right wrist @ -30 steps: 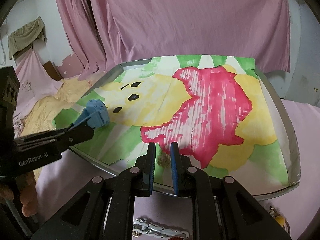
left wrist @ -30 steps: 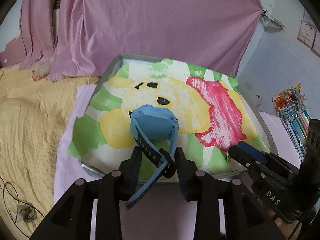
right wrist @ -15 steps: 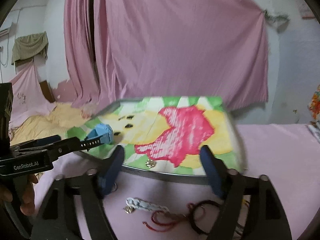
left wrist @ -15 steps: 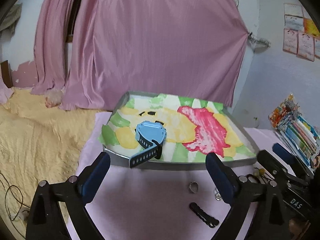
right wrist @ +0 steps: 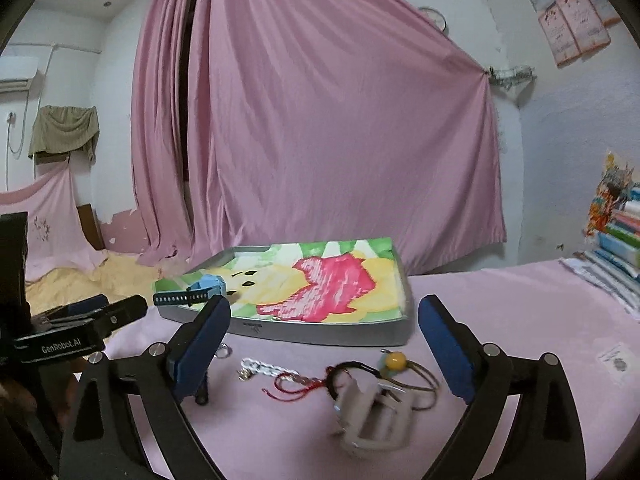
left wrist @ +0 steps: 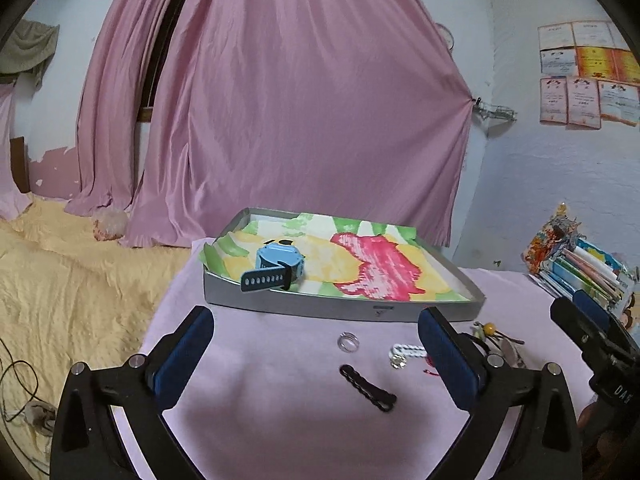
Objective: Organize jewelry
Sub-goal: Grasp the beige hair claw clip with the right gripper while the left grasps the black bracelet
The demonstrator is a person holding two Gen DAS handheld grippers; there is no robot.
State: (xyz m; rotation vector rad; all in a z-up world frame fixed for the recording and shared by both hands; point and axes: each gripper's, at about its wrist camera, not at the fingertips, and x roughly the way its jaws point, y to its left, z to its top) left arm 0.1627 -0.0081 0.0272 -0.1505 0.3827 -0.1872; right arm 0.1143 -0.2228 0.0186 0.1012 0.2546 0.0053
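Note:
A grey tray lined with a painted paper stands on the pink cloth; it also shows in the right wrist view. A blue watch lies in its left front corner, strap over the rim, also seen from the right. My left gripper is open and empty, back from the tray. My right gripper is open and empty. In front of the tray lie a ring, a black hair clip, a white bracelet, a red cord, a yellow-bead tie and a grey claw clip.
A yellow bedspread lies to the left of the pink cloth. A stack of books stands at the right. Pink curtains hang behind the tray. A small packet lies on the cloth at right.
Both grippers opened and pulled back from the tray. The left let go of the blue watch, which now lies in the tray; the right released a small piece near the tray's front.

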